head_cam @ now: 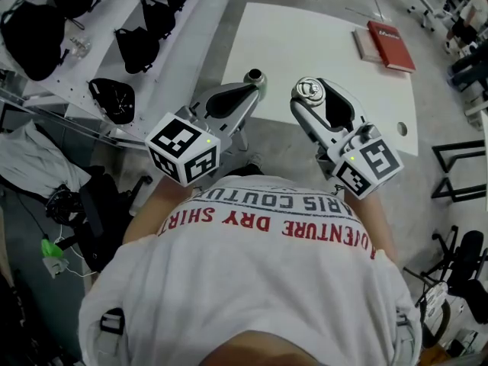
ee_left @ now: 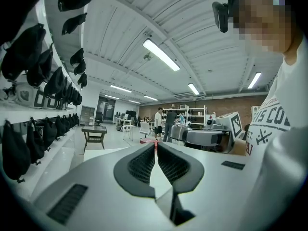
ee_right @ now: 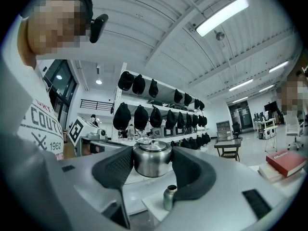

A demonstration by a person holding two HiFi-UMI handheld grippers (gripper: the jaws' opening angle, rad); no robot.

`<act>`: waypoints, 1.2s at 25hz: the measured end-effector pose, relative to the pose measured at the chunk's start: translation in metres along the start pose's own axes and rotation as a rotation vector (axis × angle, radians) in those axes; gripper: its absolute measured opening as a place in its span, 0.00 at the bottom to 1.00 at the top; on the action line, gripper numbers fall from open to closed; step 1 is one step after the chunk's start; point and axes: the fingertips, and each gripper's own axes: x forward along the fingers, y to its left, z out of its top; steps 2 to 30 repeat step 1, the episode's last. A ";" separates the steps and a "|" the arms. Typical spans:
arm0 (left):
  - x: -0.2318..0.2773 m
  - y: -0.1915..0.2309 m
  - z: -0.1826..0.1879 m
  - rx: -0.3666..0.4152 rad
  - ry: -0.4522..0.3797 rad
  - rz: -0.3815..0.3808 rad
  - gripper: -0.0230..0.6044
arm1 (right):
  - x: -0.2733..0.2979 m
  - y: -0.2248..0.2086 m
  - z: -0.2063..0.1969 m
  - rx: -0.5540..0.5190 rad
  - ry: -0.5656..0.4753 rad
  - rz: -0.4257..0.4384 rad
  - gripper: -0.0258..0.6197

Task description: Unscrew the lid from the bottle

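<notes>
Readable print: the person's white shirt (head_cam: 252, 280) carries red lettering, "ADVENTURE DRY SHIRT", upside down in the head view; the right gripper view shows "1962" on it. The red book (head_cam: 391, 45) has a cover title too small to read.

Left gripper (ee_left: 155, 146): jaws closed together, nothing between them. Its tip is just beside the bottle (head_cam: 255, 77).

Right gripper (head_cam: 310, 94): jaws clamped on the steel lid (ee_right: 152, 159), with one ribbed pad against each side. The lid is off the bottle and raised above the table (head_cam: 305, 44).

The bottle stands upright with its mouth open, close to the table's near left corner. In the right gripper view it appears below the lid.

Clearance: the white table top is mostly bare. The book lies at its far right, well apart from the bottle. A shelf rack (head_cam: 183, 29) hung with black bags (head_cam: 34, 29) runs along the left, near the table's left edge.

Surroundings: grey floor, a white ribbed ceiling with strip lights, and a brick far wall.
</notes>
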 end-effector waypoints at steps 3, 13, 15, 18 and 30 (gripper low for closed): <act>0.000 0.002 -0.001 0.000 0.000 0.001 0.10 | 0.002 0.000 -0.002 -0.001 0.000 0.001 0.44; 0.000 0.002 -0.001 0.000 0.000 0.001 0.10 | 0.002 0.000 -0.002 -0.001 0.000 0.001 0.44; 0.000 0.002 -0.001 0.000 0.000 0.001 0.10 | 0.002 0.000 -0.002 -0.001 0.000 0.001 0.44; 0.000 0.002 -0.001 0.000 0.000 0.001 0.10 | 0.002 0.000 -0.002 -0.001 0.000 0.001 0.44; 0.000 0.002 -0.001 0.000 0.000 0.001 0.10 | 0.002 0.000 -0.002 -0.001 0.000 0.001 0.44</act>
